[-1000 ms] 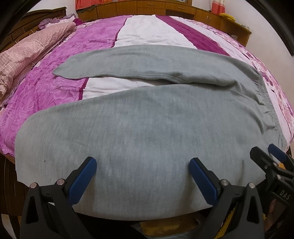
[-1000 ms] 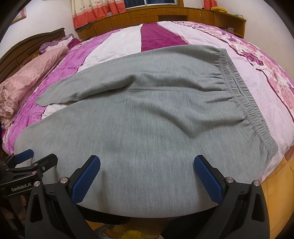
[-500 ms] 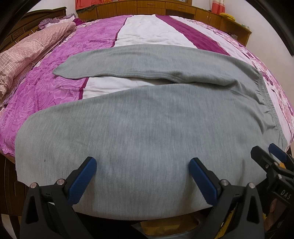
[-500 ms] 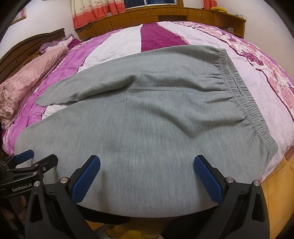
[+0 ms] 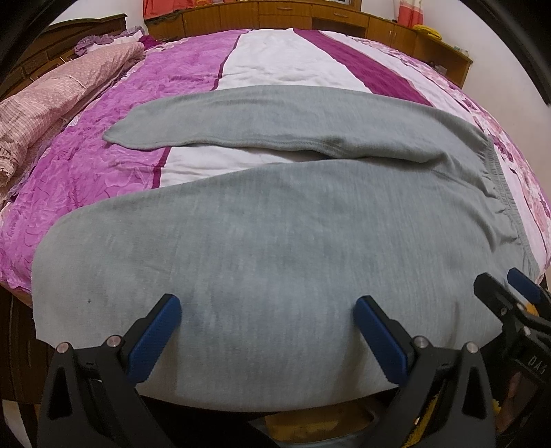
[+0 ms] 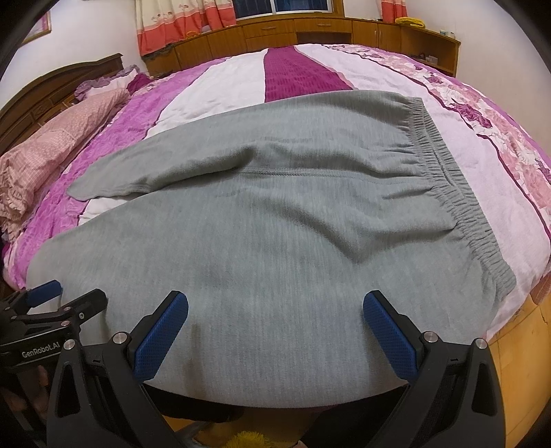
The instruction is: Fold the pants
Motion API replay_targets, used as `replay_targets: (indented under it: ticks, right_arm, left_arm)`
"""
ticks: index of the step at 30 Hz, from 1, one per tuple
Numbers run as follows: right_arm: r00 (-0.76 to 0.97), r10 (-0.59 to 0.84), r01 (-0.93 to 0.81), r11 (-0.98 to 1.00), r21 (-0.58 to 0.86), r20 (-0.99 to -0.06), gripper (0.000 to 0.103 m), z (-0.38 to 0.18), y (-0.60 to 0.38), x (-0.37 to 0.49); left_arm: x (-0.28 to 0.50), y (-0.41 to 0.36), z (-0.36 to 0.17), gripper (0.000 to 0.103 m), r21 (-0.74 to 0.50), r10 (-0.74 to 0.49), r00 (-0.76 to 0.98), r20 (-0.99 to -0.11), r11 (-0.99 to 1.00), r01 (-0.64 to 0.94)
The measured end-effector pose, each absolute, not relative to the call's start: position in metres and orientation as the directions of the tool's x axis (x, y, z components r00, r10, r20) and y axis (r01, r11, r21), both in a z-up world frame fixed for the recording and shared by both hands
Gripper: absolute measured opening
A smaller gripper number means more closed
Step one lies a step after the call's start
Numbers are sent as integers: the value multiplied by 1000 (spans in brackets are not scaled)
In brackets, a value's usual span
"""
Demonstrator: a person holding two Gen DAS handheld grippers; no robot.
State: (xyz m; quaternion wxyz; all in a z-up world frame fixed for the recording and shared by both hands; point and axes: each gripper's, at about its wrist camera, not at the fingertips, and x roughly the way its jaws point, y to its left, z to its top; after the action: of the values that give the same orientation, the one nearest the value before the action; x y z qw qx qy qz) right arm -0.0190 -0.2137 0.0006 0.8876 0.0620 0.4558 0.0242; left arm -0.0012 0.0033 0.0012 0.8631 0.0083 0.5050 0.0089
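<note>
Grey sweatpants [image 5: 275, 241] lie spread flat on the bed, legs pointing left and the elastic waistband [image 6: 458, 193] at the right. The near leg hangs slightly over the bed's front edge; the far leg [image 5: 258, 117] lies apart from it. My left gripper [image 5: 267, 331] is open and empty, just above the near leg's front edge. My right gripper [image 6: 275, 327] is open and empty over the seat area near the front edge. Each gripper shows at the edge of the other's view: the right one [image 5: 509, 296] and the left one [image 6: 65, 299].
The bed has a purple, white and floral cover [image 5: 286, 58]. Pink pillows [image 5: 44, 103] lie at the left by a wooden headboard [image 6: 58, 93]. Wooden cabinets [image 6: 310, 31] line the far wall. Wooden floor [image 6: 516, 331] shows at the right front.
Both grippers have barely shifted; the pants lie as before and both grippers stay open.
</note>
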Motion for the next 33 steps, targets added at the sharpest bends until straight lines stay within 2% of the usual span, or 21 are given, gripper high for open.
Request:
replay_targets:
  ticks: [18,33]
  right_arm:
    - [601,64,61,990,126,-796,98,12,-233,-8]
    - [597,59,72,989,127,-800,98,30,-266,51]
  left_arm:
    - [18,25,20,103,51,59,503,-862,998,-31]
    - [82,80,50,103,62,99,513,-853,994,-89]
